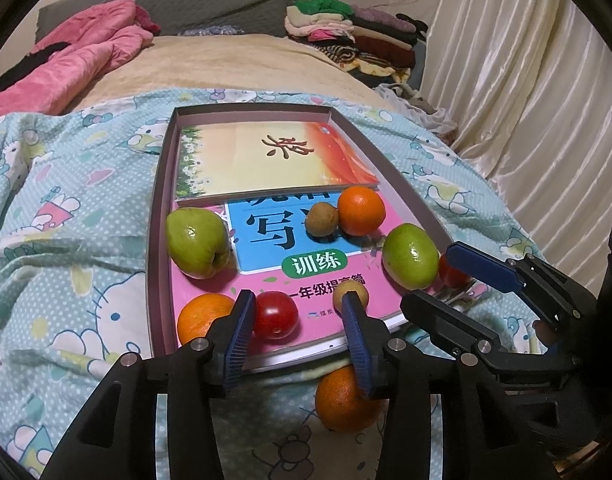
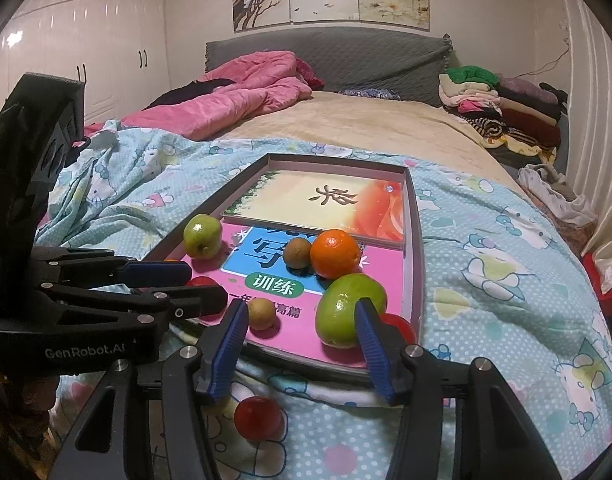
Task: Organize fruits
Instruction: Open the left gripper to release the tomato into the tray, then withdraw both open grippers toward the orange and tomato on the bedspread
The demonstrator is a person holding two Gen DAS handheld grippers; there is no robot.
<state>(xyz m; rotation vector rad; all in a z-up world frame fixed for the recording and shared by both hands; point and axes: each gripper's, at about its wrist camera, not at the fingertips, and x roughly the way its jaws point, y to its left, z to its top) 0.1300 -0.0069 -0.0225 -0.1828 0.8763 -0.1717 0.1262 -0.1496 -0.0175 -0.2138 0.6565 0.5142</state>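
A shallow box (image 1: 159, 200) (image 2: 413, 240) lies on the bed with books inside and fruit on top: two green apples (image 1: 197, 242) (image 1: 411, 256), an orange (image 1: 361, 210), a kiwi (image 1: 323, 220), another orange (image 1: 200, 318), a red tomato (image 1: 276, 315) and a small yellow fruit (image 1: 352, 291). An orange (image 1: 344, 400) lies on the blanket below my left gripper (image 1: 298, 316), which is open and empty. My right gripper (image 2: 302, 320) is open and empty, near the green apple (image 2: 348, 308). A red tomato (image 2: 259, 418) lies on the blanket beneath it.
The bed has a blue cartoon-print blanket (image 1: 66, 220), a pink quilt (image 2: 242, 100) at the back left and a stack of folded clothes (image 2: 498, 100) at the back right. Curtains (image 1: 526, 80) hang on the right. Another red tomato (image 2: 400, 326) sits at the box's right wall.
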